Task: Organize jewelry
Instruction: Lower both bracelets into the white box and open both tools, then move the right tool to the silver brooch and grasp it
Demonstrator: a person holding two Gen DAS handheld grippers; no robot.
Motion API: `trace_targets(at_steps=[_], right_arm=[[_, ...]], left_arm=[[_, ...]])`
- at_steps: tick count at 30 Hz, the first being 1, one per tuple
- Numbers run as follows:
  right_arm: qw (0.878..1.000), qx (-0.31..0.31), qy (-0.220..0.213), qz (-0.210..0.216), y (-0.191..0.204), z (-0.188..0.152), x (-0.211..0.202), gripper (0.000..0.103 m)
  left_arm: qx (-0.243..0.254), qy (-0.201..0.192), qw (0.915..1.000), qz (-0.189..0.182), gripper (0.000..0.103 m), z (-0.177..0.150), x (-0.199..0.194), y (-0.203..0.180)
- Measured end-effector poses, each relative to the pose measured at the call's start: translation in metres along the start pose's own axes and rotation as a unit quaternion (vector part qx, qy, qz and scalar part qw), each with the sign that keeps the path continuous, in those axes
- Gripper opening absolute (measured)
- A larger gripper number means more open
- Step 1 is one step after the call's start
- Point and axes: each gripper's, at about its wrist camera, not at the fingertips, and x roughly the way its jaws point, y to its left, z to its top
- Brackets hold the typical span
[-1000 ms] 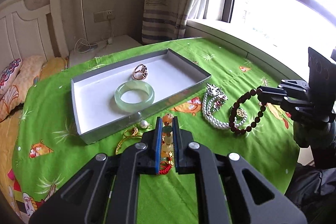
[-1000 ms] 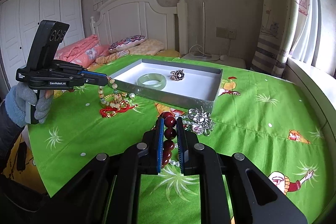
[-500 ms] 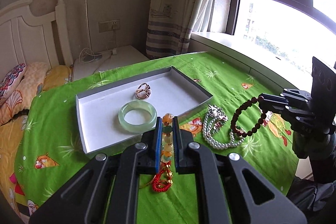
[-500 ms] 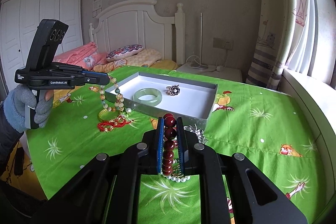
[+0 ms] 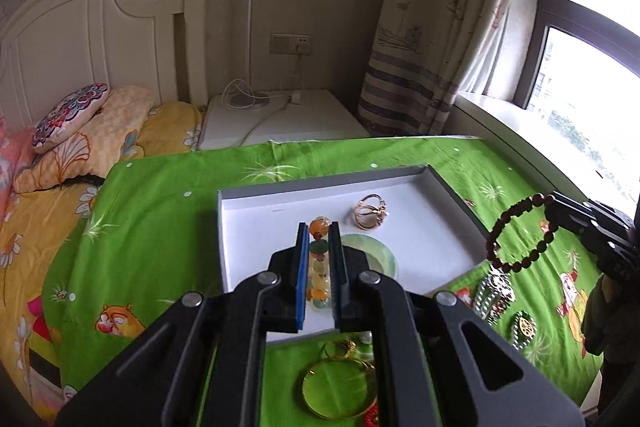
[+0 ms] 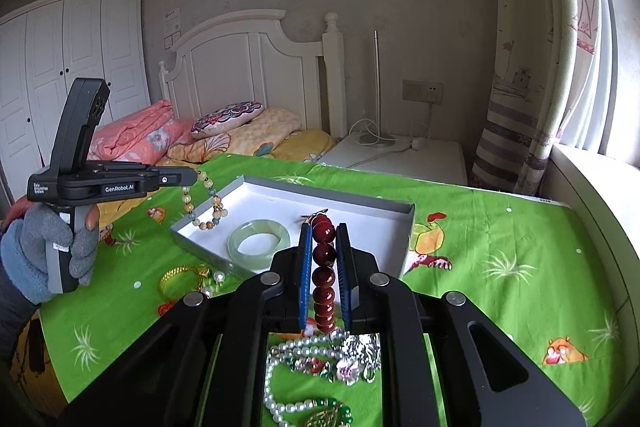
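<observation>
My left gripper [image 5: 319, 231] is shut on a multicoloured bead bracelet [image 5: 319, 267], held above the near left part of the grey box [image 5: 456, 195]; in the right wrist view the bracelet [image 6: 206, 203] hangs over the box's left corner. My right gripper [image 6: 323, 233] is shut on a dark red bead bracelet [image 6: 324, 267], held in the air to the right of the box, where it also shows in the left wrist view [image 5: 516, 235]. A jade bangle [image 6: 259, 239] and a gold ring [image 5: 370, 211] lie in the box.
On the green cloth [image 6: 500, 239] lie a pearl necklace with a silver brooch [image 6: 320, 359], a gold bangle [image 5: 340, 391], a small gold ring [image 5: 340, 347], a red cord piece [image 5: 372, 419] and a green and gold charm [image 5: 523, 327]. A bed and nightstand stand behind.
Both grippers have lifted their bracelets off the cloth and moved toward the box. The left one now hangs over the box.
</observation>
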Motion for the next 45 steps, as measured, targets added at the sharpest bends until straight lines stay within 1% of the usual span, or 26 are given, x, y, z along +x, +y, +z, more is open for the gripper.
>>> trace_targets(at_steps=[2, 3, 6, 9, 12, 13, 14, 15, 16, 17, 18, 19, 20, 21, 22, 24, 26, 28, 29, 33, 39, 43, 44, 45], right_arm=[[1.000, 0.009, 0.007, 0.010, -0.001, 0.007, 0.016, 0.013], [1.000, 0.009, 0.007, 0.010, -0.001, 0.007, 0.016, 0.013], [0.999, 0.015, 0.022, 0.018, 0.002, 0.015, 0.041, 0.013], [0.999, 0.015, 0.047, 0.014, 0.003, 0.020, 0.072, 0.013], [0.996, 0.019, 0.083, 0.015, -0.003, 0.021, 0.106, 0.014], [0.996, 0.014, 0.092, 0.006, -0.006, 0.021, 0.115, 0.014], [0.995, 0.010, 0.099, -0.012, -0.011, 0.021, 0.123, 0.014], [0.994, 0.011, 0.104, -0.027, -0.016, 0.023, 0.127, 0.014], [0.993, 0.016, 0.109, -0.037, -0.023, 0.024, 0.128, 0.015], [0.993, 0.026, 0.109, -0.040, -0.030, 0.025, 0.126, 0.016], [0.993, 0.035, 0.102, -0.043, -0.037, 0.027, 0.120, 0.022], [0.994, 0.040, 0.093, -0.045, -0.044, 0.028, 0.112, 0.033], [0.994, 0.042, 0.084, -0.049, -0.049, 0.029, 0.104, 0.039], [0.995, 0.045, 0.076, -0.055, -0.055, 0.029, 0.096, 0.048], [0.995, 0.050, 0.070, -0.060, -0.061, 0.028, 0.088, 0.050], [0.994, 0.056, 0.064, -0.061, -0.070, 0.024, 0.075, 0.050], [0.994, 0.057, 0.064, -0.066, -0.076, 0.016, 0.063, 0.053], [0.994, 0.060, 0.067, -0.069, -0.079, 0.008, 0.054, 0.059], [0.994, 0.060, 0.067, -0.067, -0.080, 0.003, 0.049, 0.059], [0.993, 0.060, 0.073, -0.067, -0.080, -0.020, 0.029, 0.060], [0.988, 0.105, 0.091, -0.061, -0.088, -0.054, 0.011, 0.062], [0.985, 0.126, 0.104, -0.053, -0.089, -0.068, 0.008, 0.063], [0.985, 0.128, 0.101, -0.052, -0.089, -0.068, 0.005, 0.064], [0.986, 0.128, 0.098, -0.051, -0.088, -0.069, 0.003, 0.068]], left_arm=[[-0.020, -0.003, 0.9997, 0.017, 0.009, 0.004, 0.008, 0.011], [-0.024, -0.003, 0.9993, 0.026, 0.009, 0.007, 0.012, 0.015], [-0.026, 0.000, 0.9982, 0.054, 0.009, 0.014, 0.027, 0.021], [-0.026, 0.008, 0.9968, 0.075, 0.009, 0.023, 0.046, 0.022], [-0.026, 0.022, 0.9948, 0.096, 0.009, 0.030, 0.066, 0.020], [-0.030, 0.022, 0.9938, 0.105, 0.012, 0.031, 0.072, 0.020], [-0.038, 0.023, 0.9932, 0.108, 0.030, 0.032, 0.075, 0.021], [-0.049, 0.023, 0.9930, 0.105, 0.046, 0.032, 0.076, 0.022], [-0.061, 0.012, 0.9926, 0.104, 0.075, 0.031, 0.073, 0.022], [-0.068, -0.009, 0.9918, 0.108, 0.089, 0.029, 0.067, 0.020], [-0.070, -0.026, 0.9911, 0.110, 0.091, 0.028, 0.060, 0.019], [-0.069, -0.030, 0.9911, 0.110, 0.092, 0.027, 0.058, 0.017], [-0.069, -0.027, 0.9915, 0.107, 0.092, 0.026, 0.055, 0.016], [-0.069, -0.024, 0.9919, 0.103, 0.092, 0.024, 0.054, 0.015], [-0.070, -0.025, 0.9920, 0.102, 0.093, 0.022, 0.051, 0.013], [-0.066, -0.031, 0.9918, 0.105, 0.096, 0.019, 0.043, 0.007], [-0.060, -0.038, 0.9915, 0.109, 0.100, 0.014, 0.034, -0.001], [-0.054, -0.040, 0.9912, 0.114, 0.100, 0.009, 0.024, -0.009], [-0.051, -0.040, 0.9913, 0.114, 0.100, 0.005, 0.019, -0.013], [-0.032, -0.018, 0.9932, 0.111, 0.100, -0.016, 0.003, -0.031], [-0.038, 0.022, 0.9965, 0.071, 0.100, -0.062, -0.017, -0.047], [-0.030, 0.039, 0.9977, 0.047, 0.100, -0.091, -0.031, -0.060], [-0.024, 0.043, 0.9980, 0.041, 0.100, -0.098, -0.035, -0.064], [-0.020, 0.046, 0.9981, 0.037, 0.100, -0.105, -0.038, -0.068]])
